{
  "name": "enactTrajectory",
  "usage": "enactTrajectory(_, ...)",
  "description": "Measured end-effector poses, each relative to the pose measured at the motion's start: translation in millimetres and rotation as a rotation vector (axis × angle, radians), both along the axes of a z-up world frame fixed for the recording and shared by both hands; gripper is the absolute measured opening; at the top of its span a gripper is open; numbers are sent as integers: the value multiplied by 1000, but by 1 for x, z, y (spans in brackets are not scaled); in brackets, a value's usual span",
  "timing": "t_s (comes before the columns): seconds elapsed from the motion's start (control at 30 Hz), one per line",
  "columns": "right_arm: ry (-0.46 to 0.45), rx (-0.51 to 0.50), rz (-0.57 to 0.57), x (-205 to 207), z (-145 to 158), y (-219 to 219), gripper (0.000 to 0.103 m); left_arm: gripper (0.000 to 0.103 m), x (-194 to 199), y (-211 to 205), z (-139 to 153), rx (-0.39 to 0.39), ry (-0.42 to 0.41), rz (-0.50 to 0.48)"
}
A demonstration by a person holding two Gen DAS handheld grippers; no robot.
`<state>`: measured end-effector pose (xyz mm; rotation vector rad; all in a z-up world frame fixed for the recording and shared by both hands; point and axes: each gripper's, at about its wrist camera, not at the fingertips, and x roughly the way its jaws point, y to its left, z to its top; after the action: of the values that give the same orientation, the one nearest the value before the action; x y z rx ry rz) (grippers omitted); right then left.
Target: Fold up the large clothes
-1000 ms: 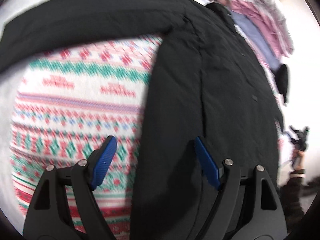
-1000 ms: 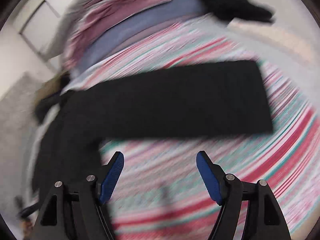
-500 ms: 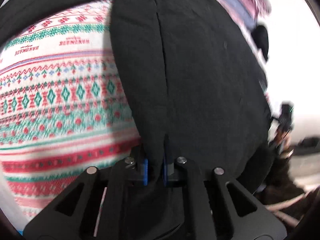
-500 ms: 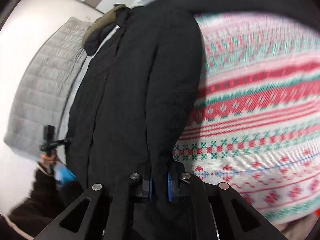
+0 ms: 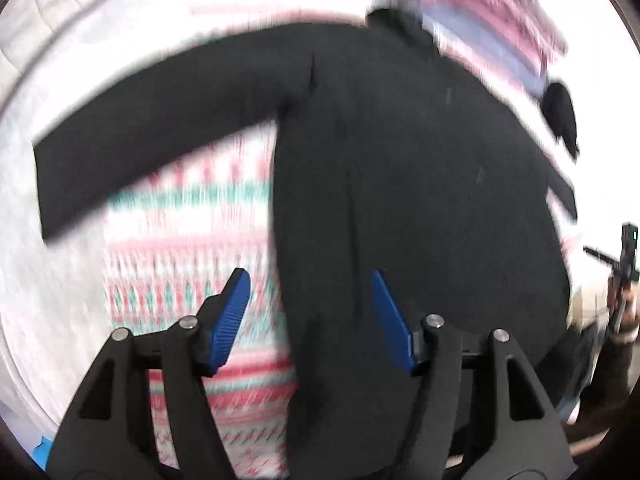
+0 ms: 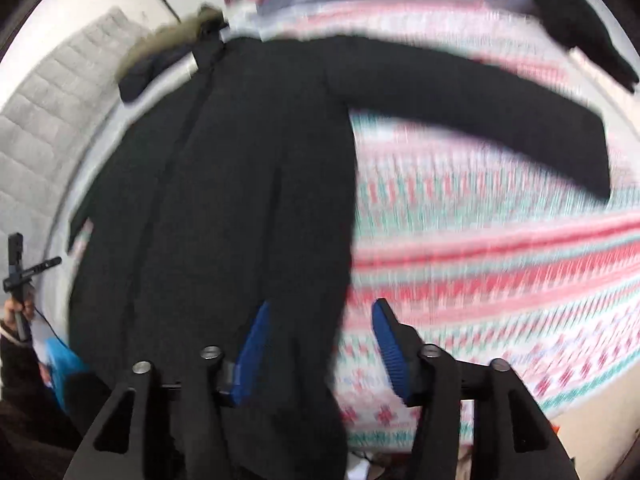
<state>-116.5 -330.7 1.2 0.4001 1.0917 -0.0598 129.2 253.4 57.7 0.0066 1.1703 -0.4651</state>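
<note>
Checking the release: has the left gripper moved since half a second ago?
Yes. The left gripper has opened and backed off the black coat's hem, showing more of the patterned blanket.

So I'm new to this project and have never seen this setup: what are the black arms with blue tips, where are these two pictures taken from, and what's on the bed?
There is no robot here. A person holds a two-finger gripper in each hand, and each carries a wide-angle camera looking forward along its fingers. One picture comes from the left gripper, the other from the right gripper. The blue parts are the finger pads. Both grippers are open and hold nothing. Below them a black coat lies spread on a patterned blanket in red, green and white, one sleeve stretched out sideways. It has a fur-trimmed hood. Striped bedding is piled further back. Both pictures are motion-blurred.
</note>
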Motion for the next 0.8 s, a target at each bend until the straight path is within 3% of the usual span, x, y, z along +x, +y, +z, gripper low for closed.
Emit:
enactTrajectory(0.1, -81, 3, -4, 24, 41, -4, 72, 81, 24, -24, 39, -39, -98, 41)
enactTrajectory(0.2, -132, -5, 27, 64, 78, 12, 74, 86, 47, -55, 66, -48, -207, 88)
enactTrajectory(0.3, -161, -24, 63, 111, 103, 30, 76, 99, 74, -97, 85, -38, -320, 99)
enactTrajectory(0.37, -179, -37, 80, 143, 112, 42, 78, 100, 91, -119, 87, -45, -356, 100)
enactTrajectory(0.53, -168, -64, 126, 221, 104, 61, 81, 100, 142, -168, 52, -157, -295, 149)
enactTrajectory(0.63, -167, -38, 133, 270, 84, 67, 81, 100, 188, -196, 6, -221, -236, 228)
enactTrajectory(0.8, -208, 36, 112, 364, 40, 81, 81, 100, 228, -215, -76, -301, -214, 329)
